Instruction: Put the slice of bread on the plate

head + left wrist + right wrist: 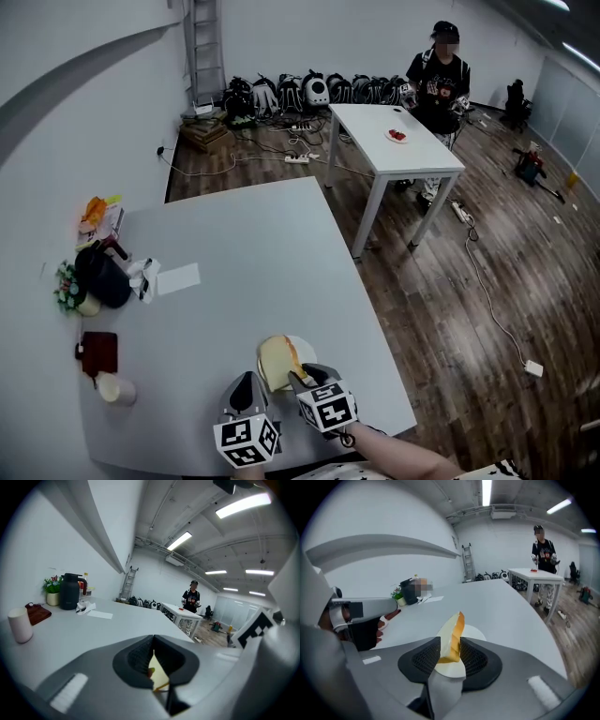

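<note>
The slice of bread [275, 361] has a pale face and a golden crust. It stands on edge between the jaws of my right gripper [302, 378], and its lower edge is over the white plate [305, 348] near the table's front edge. In the right gripper view the bread [451, 637] leans slightly between the pads with the plate [477, 632] behind it. The right gripper [450, 645] is open around it. My left gripper [246, 388] hovers just left of the bread with its jaws together and nothing held. Through its slit [153, 641] a pale yellow patch shows.
At the grey table's [244, 244] left side are a black jug [103, 278], flowers [67, 286], a sheet of paper [178, 278], a red-brown board [98, 352] and a white cup [117, 388]. A person [441, 80] stands behind a second white table [394, 141]. The front right table edge [398, 398] is close.
</note>
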A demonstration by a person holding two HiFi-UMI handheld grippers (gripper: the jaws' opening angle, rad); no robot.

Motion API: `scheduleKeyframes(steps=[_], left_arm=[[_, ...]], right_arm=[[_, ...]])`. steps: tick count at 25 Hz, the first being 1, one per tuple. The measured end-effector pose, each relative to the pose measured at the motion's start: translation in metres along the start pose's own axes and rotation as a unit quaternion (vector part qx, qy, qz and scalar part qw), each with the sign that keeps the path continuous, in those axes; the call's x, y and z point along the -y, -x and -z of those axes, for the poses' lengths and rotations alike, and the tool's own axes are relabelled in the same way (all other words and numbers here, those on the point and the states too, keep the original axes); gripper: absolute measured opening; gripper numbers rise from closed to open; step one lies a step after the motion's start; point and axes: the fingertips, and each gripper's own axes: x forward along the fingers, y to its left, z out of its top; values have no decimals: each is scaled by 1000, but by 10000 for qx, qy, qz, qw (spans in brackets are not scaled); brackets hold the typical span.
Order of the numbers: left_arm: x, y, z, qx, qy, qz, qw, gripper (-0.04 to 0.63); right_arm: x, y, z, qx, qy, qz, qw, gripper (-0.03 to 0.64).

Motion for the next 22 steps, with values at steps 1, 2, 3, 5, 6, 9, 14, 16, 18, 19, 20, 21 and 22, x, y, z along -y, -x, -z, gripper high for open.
scheduleKeyframes(steps=[1, 2, 3, 5, 6, 9, 14, 16, 18, 19, 20, 21, 22], left_arm=[[2, 0, 1, -9, 10, 18, 10000, 8], [3, 1, 1, -21, 18, 35, 10000, 8], [5, 1, 2, -29, 22, 47, 10000, 8], [7, 2, 3, -19, 22, 66, 10000, 8], [8, 2, 2, -3, 20, 85, 10000, 8], [13, 4, 0, 40, -8, 128, 9999, 8], [17, 12, 1, 71, -75, 75, 9999, 8], [19, 16, 1, 96, -89, 66, 9999, 8], [23, 21, 3, 94, -107, 55, 9999, 8], [25, 23, 4, 89, -116, 51, 9999, 8], [27, 25, 5, 86, -123, 51, 9999, 8], [29, 26, 6, 85, -128, 56, 9999, 8], [31, 28, 7, 85, -138, 68, 9998, 8]], right_arm=[[2, 2, -2, 51, 148, 96, 9998, 132], [4, 4, -4, 113, 239, 145, 9995, 145], [4, 7, -7, 179, 281, 155, 9993, 154], [2, 12, -11, 308, 285, 114, 9991, 156], [2, 15, -13, 370, 274, 97, 9989, 156], [1, 26, -19, 545, 222, 57, 9983, 139], [-7, 46, -28, 902, 120, -194, 9957, 0], [-10, 55, -33, 1037, 160, -213, 9942, 0], [-12, 63, -34, 1125, 224, -181, 9932, -2], [-13, 67, -34, 1145, 247, -182, 9929, -2], [-15, 70, -33, 1156, 261, -192, 9928, -2], [-16, 72, -31, 1162, 270, -203, 9926, -2], [-17, 73, -30, 1166, 280, -207, 9926, -2]])
